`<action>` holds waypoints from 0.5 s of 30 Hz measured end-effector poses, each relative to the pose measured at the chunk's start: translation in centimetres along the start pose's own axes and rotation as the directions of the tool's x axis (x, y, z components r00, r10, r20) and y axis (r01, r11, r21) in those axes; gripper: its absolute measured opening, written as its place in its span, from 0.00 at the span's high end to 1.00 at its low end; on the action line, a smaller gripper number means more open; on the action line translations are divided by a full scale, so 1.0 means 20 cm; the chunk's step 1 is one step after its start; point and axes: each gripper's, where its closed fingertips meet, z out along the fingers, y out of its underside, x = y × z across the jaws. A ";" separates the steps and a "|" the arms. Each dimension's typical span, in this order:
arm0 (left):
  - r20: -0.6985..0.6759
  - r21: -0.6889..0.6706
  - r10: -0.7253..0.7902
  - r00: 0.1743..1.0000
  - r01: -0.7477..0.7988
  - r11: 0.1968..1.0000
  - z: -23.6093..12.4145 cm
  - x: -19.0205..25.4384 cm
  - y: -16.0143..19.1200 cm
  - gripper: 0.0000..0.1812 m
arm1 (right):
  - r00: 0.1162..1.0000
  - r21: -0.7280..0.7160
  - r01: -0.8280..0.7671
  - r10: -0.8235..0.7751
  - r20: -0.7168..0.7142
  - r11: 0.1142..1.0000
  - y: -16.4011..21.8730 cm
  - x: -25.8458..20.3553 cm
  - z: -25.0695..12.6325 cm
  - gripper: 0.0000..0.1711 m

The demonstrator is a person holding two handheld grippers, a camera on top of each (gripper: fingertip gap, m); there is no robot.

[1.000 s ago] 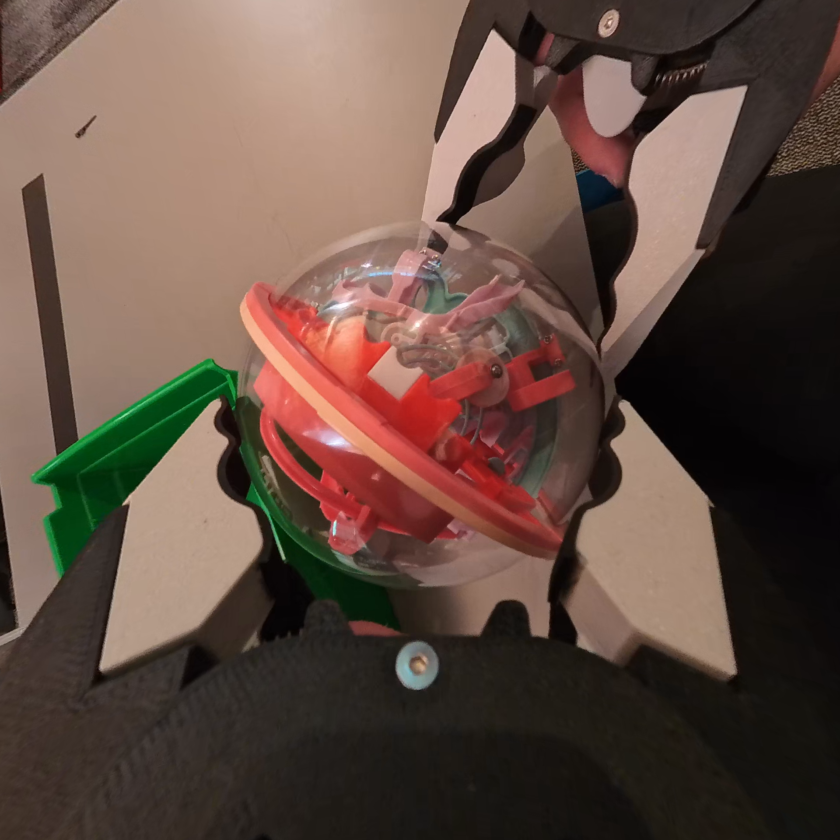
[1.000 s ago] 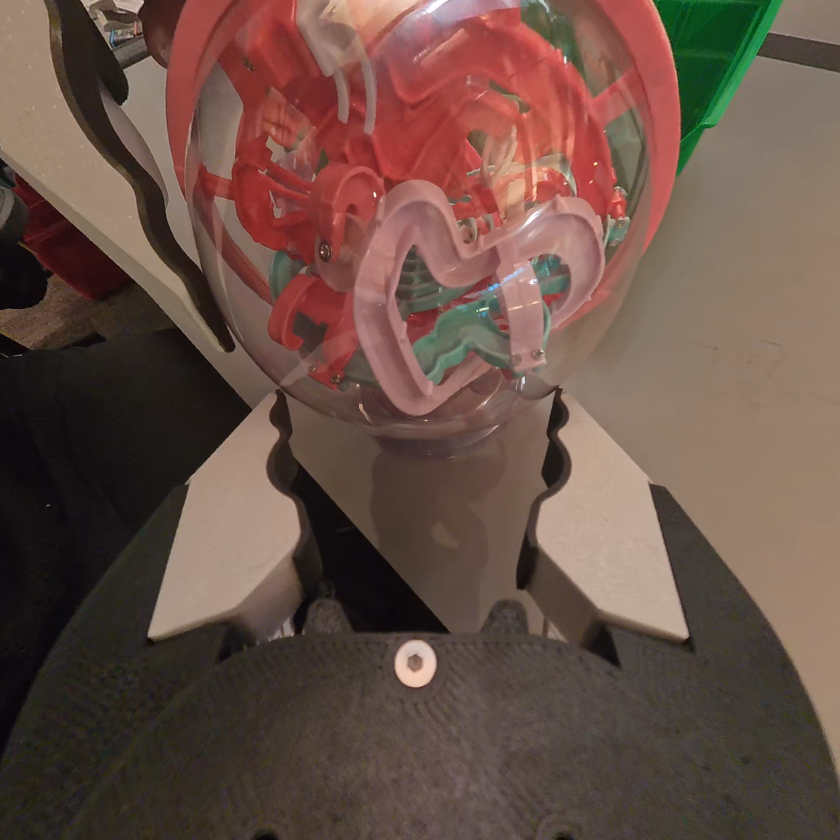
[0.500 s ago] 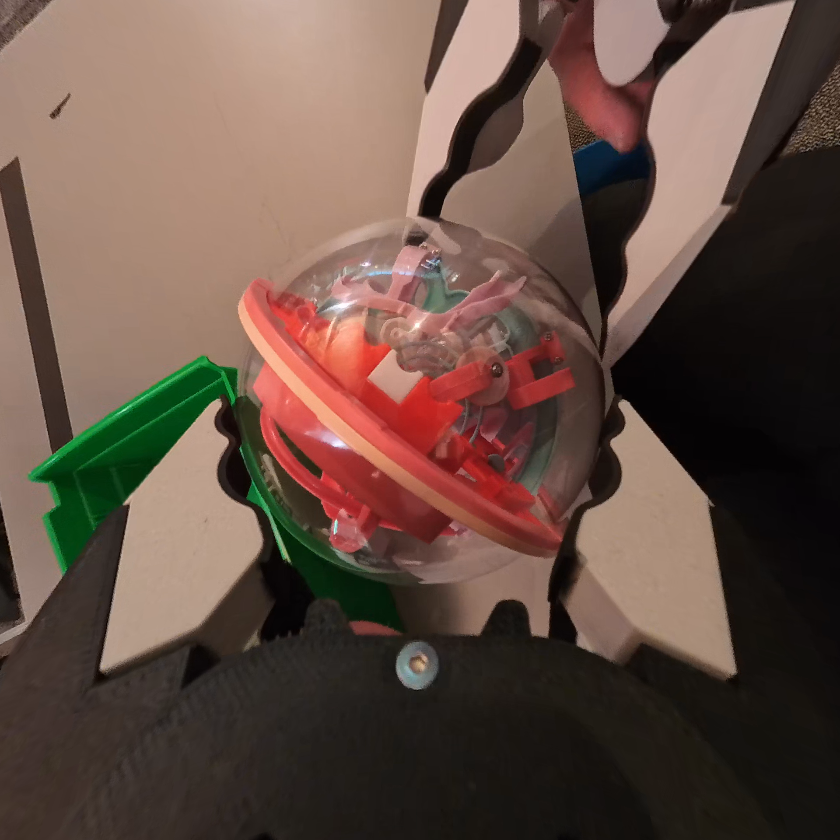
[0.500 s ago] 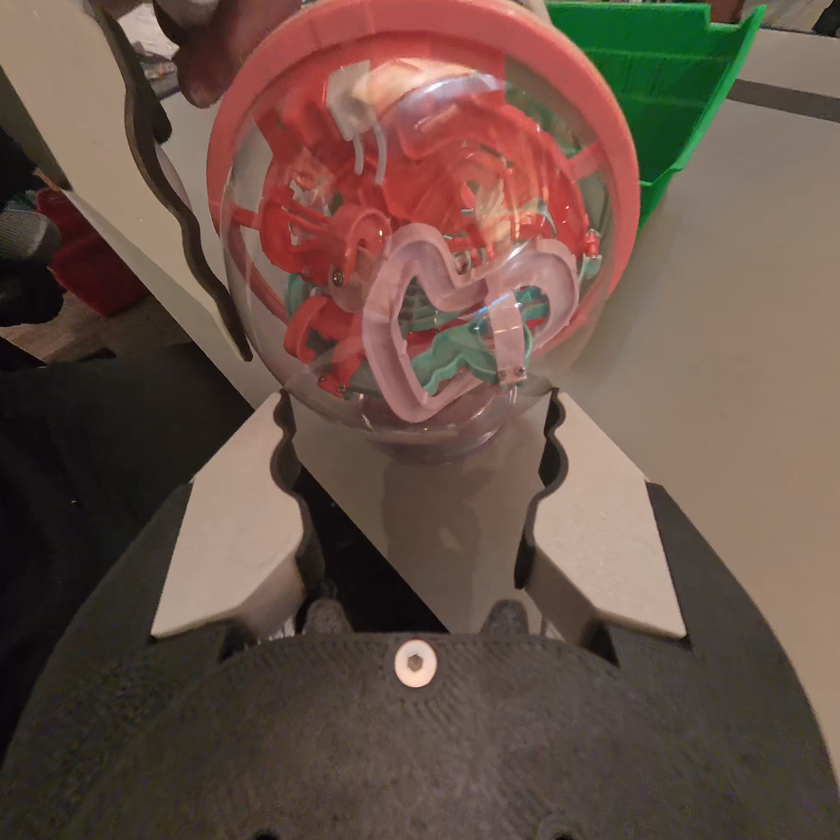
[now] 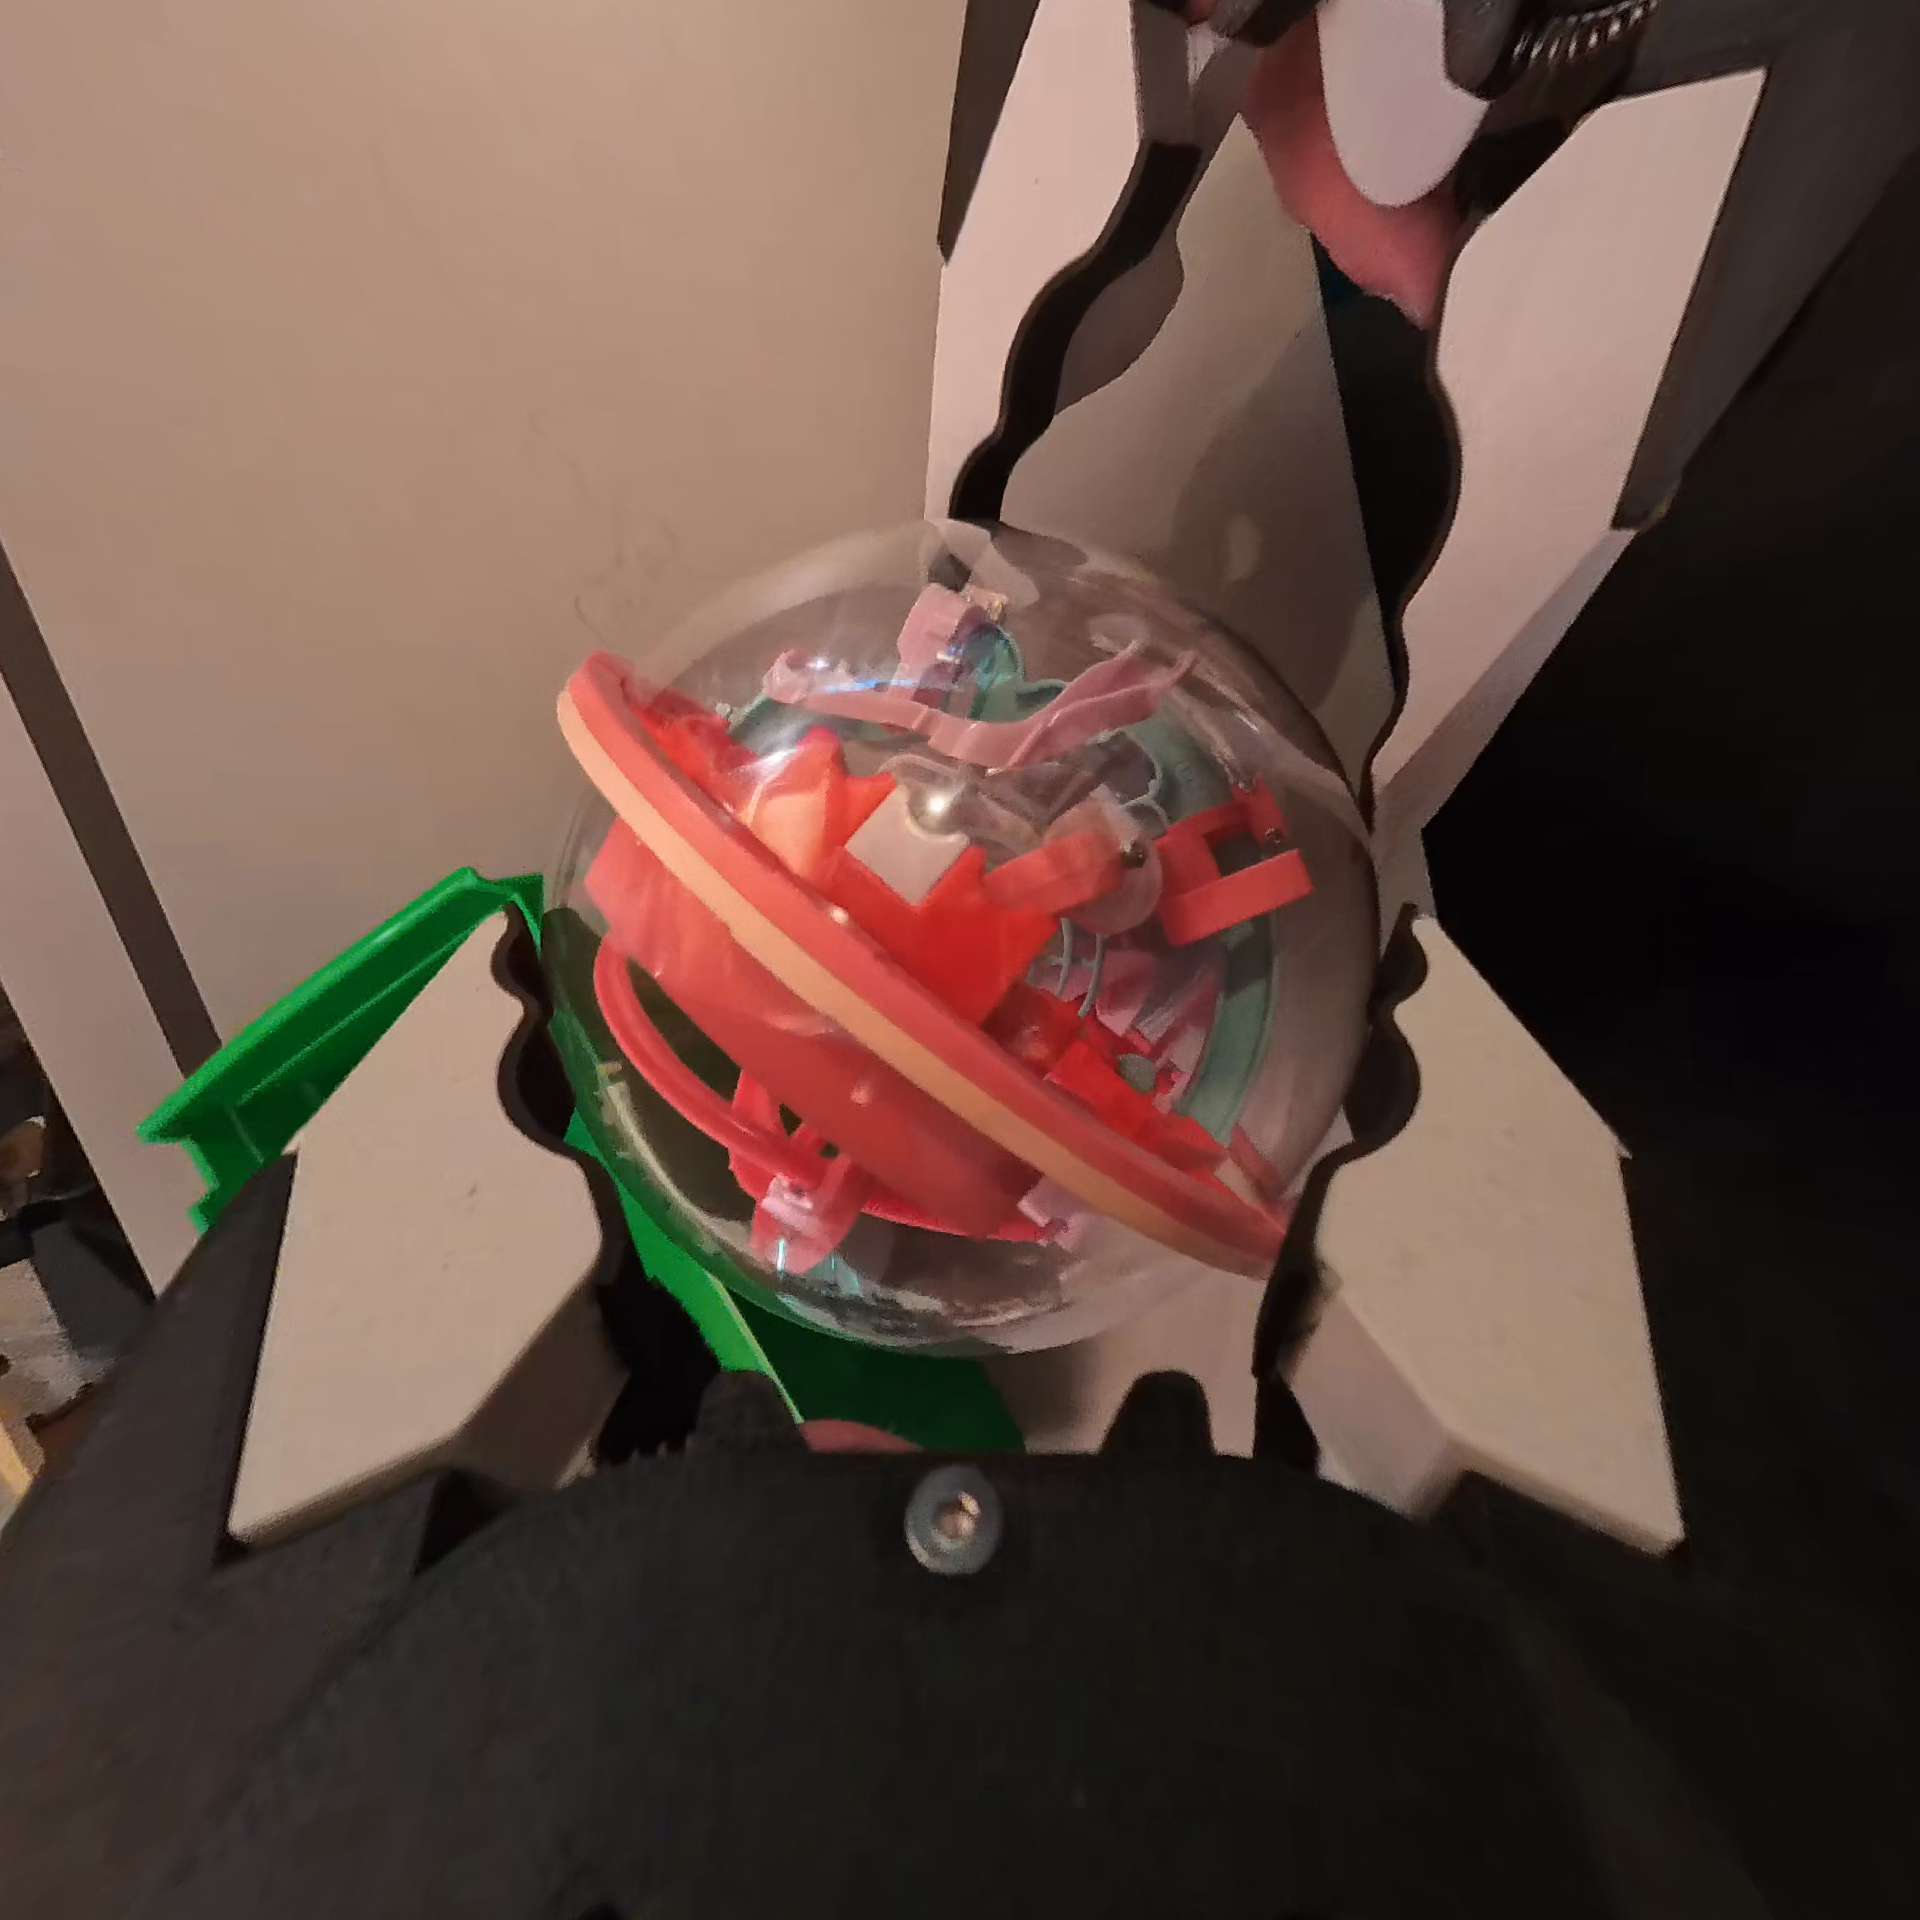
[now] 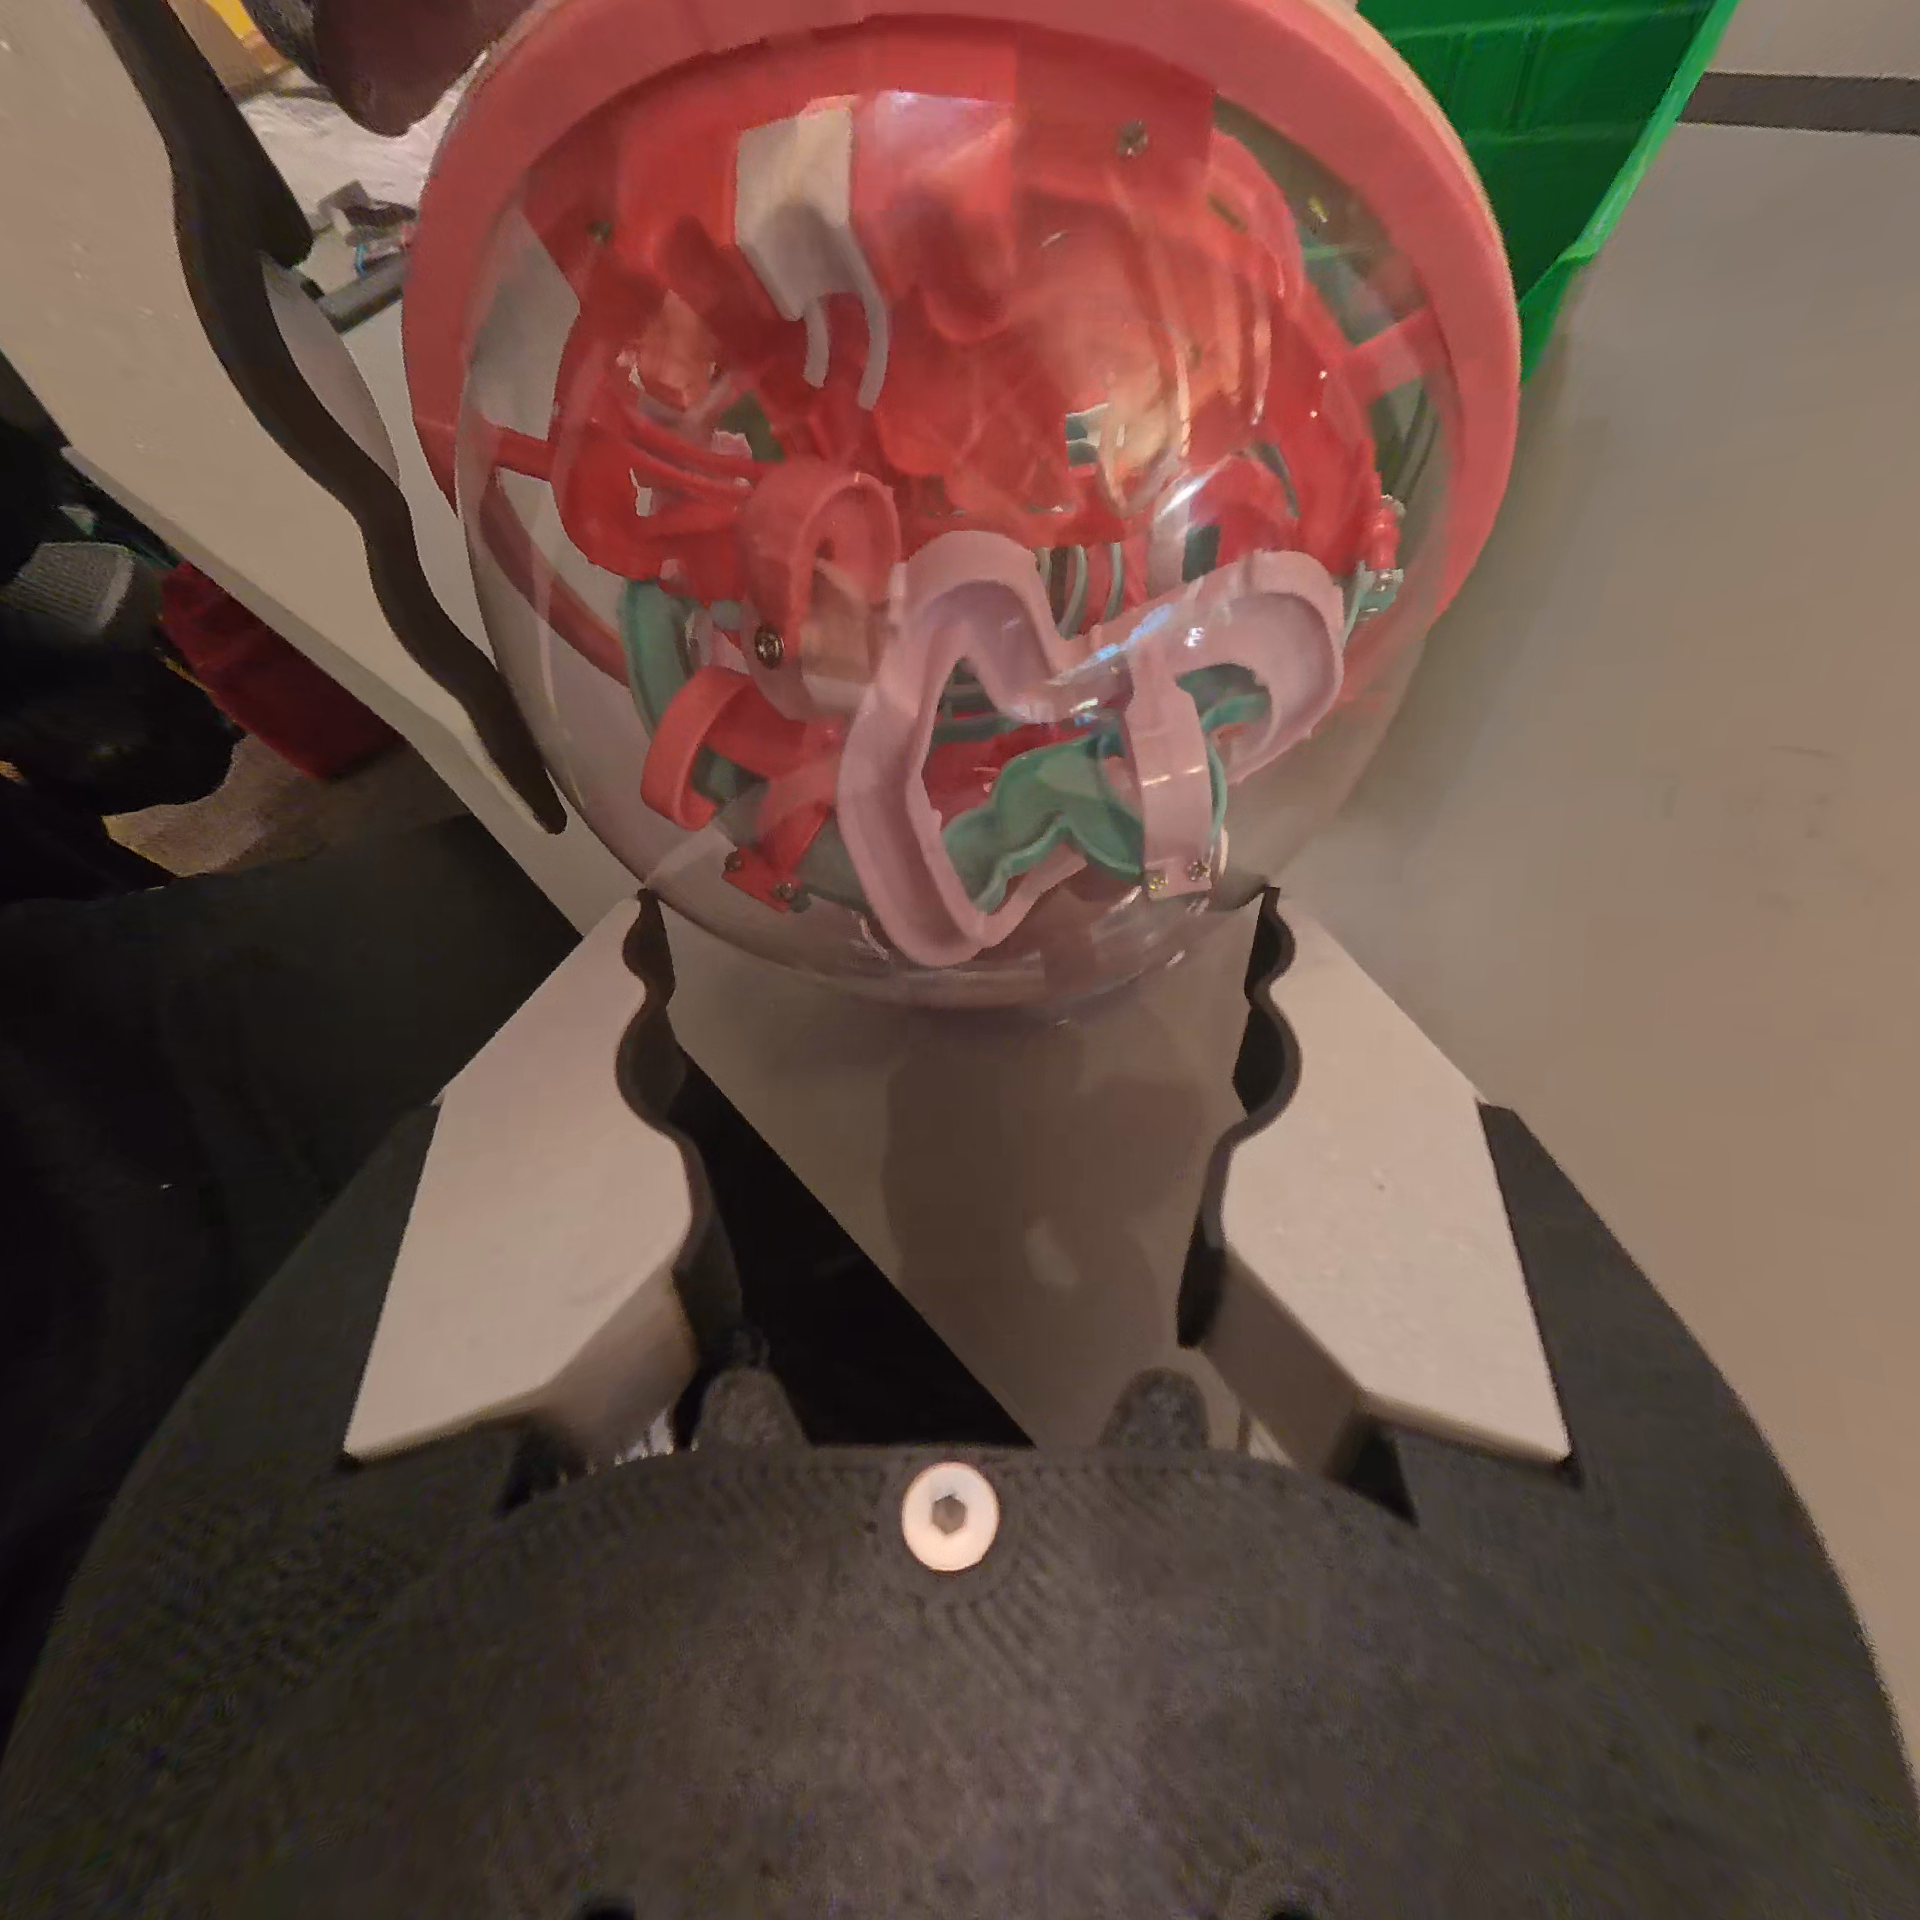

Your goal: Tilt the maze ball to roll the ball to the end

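Observation:
The maze ball is a clear sphere with a red ring and red, pink and teal tracks inside. My left gripper is shut on its sides and holds it above the table. A small silver ball sits beside a white block near the ring. My right gripper comes in from the top, its tips against the far side of the sphere. In the right wrist view the maze ball fills the top, with my right gripper shut on its lower shell. One left gripper finger shows at its left.
A green bin stands on the pale table behind and left of the sphere; it also shows in the right wrist view. A dark strip crosses the table. Dark floor lies beyond the table edge.
Both grippers have tilted the maze ball together. In the right wrist view the red ring has turned from near edge-on to facing the camera. The grips have not changed.

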 end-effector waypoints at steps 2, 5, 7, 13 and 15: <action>-0.003 0.001 -0.001 1.000 0.001 1.000 0.00 0.00 -0.01 0.18 | 1.000 0.002 -0.004 0.004 0.006 1.000 0.00 0.00 0.00 0.36; 0.003 0.004 0.001 1.000 -0.001 1.000 0.00 0.00 -0.01 0.18 | 1.000 0.001 -0.001 0.001 0.005 1.000 0.01 0.00 0.00 0.36; 0.011 0.011 0.004 1.000 -0.004 1.000 0.00 0.00 -0.01 0.18 | 1.000 0.000 0.004 -0.004 0.004 1.000 0.01 0.00 0.00 0.36; 0.049 0.048 0.009 0.999 -0.011 0.999 0.00 0.01 -0.02 0.18 | 0.999 -0.001 0.032 -0.032 -0.012 0.999 0.02 0.00 0.00 0.37; 0.063 0.068 0.003 0.998 -0.007 0.998 0.00 0.01 -0.02 0.18 | 0.999 -0.002 0.040 -0.040 -0.014 0.999 0.02 0.00 0.01 0.38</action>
